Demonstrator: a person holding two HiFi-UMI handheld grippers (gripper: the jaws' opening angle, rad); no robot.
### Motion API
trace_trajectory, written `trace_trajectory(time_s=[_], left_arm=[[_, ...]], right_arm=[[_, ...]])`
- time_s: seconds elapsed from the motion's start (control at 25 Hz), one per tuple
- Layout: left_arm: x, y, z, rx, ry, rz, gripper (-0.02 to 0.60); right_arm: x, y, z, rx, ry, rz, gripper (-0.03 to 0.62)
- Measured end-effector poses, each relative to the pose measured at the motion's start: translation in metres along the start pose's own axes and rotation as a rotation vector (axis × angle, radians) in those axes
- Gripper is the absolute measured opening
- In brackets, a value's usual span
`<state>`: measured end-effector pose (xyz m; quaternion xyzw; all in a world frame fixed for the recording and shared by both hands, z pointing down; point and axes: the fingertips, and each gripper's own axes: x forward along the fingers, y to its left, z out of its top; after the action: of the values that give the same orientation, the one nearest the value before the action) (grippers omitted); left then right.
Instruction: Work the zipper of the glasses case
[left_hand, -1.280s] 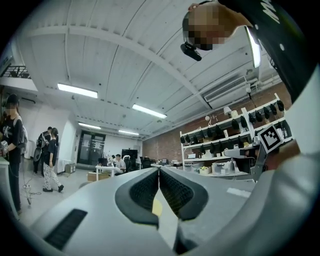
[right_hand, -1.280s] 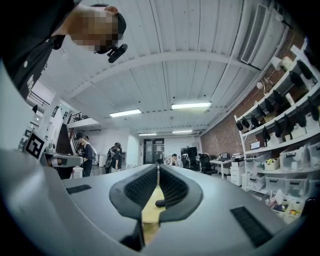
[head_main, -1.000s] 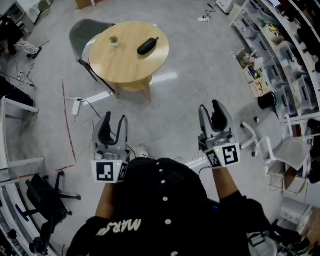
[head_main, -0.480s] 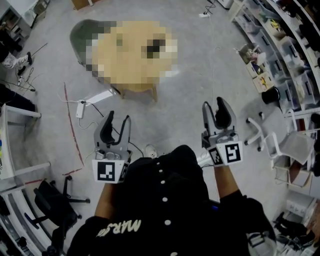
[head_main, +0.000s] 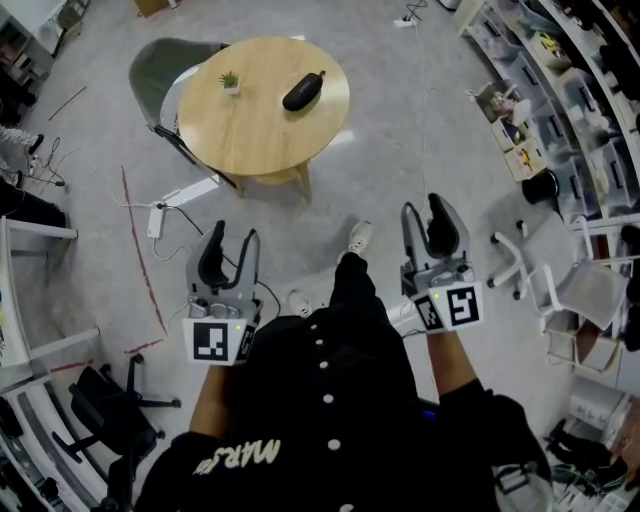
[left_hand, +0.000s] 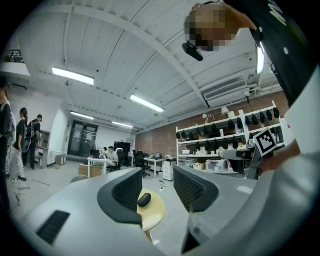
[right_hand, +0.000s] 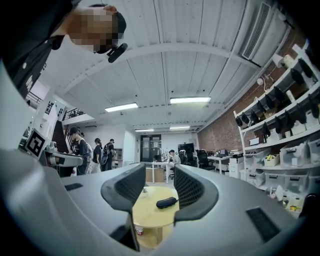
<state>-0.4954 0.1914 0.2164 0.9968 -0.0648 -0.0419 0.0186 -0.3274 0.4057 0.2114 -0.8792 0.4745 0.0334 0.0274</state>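
Observation:
A black oval glasses case (head_main: 303, 90) lies on a round wooden table (head_main: 250, 125) across the floor, well ahead of me. A tiny potted plant (head_main: 229, 80) stands beside it. My left gripper (head_main: 230, 246) is held at waist height, open and empty. My right gripper (head_main: 427, 222) is held level with it, open with its jaws closing slightly and nothing between them. In the left gripper view the case (left_hand: 144, 199) shows far off between the jaws of the left gripper (left_hand: 157, 192). In the right gripper view the case (right_hand: 166, 202) sits on the table (right_hand: 147, 212), far beyond the right gripper (right_hand: 155, 192).
A grey chair (head_main: 165, 65) stands behind the table. A power strip with cables (head_main: 155, 215) and a red line (head_main: 140, 260) mark the floor at left. Shelving (head_main: 560, 90) and white chairs (head_main: 570, 295) line the right side. A black office chair (head_main: 100, 400) is at lower left.
The person has stepped forward, with a shoe now showing ahead of the body. The table sits a little nearer in view. Both grippers stay held out in front, empty.

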Motion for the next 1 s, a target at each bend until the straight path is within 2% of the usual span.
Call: trace_trajectory(time_s=[0.24, 0.48, 0.72, 1.0], left_arm=[[0.049, 0.016, -0.008, 0.025, 0.025, 0.064, 0.181], [0.124, 0.035, -0.014, 0.05, 0.044, 0.129, 0.181], [0.224, 0.036, -0.022, -0.015, 0.053, 0.199, 0.181], [0.327, 0.026, -0.02, -0.034, 0.044, 0.271, 0.181]], right_arm=[[0.052, -0.037, 0.001, -0.014, -0.019, 0.048, 0.164], [0.124, -0.089, -0.006, 0.001, -0.012, 0.102, 0.159], [0.195, -0.156, -0.022, -0.001, 0.028, 0.165, 0.159], [0.27, -0.233, -0.015, 0.008, 0.032, 0.25, 0.158]])
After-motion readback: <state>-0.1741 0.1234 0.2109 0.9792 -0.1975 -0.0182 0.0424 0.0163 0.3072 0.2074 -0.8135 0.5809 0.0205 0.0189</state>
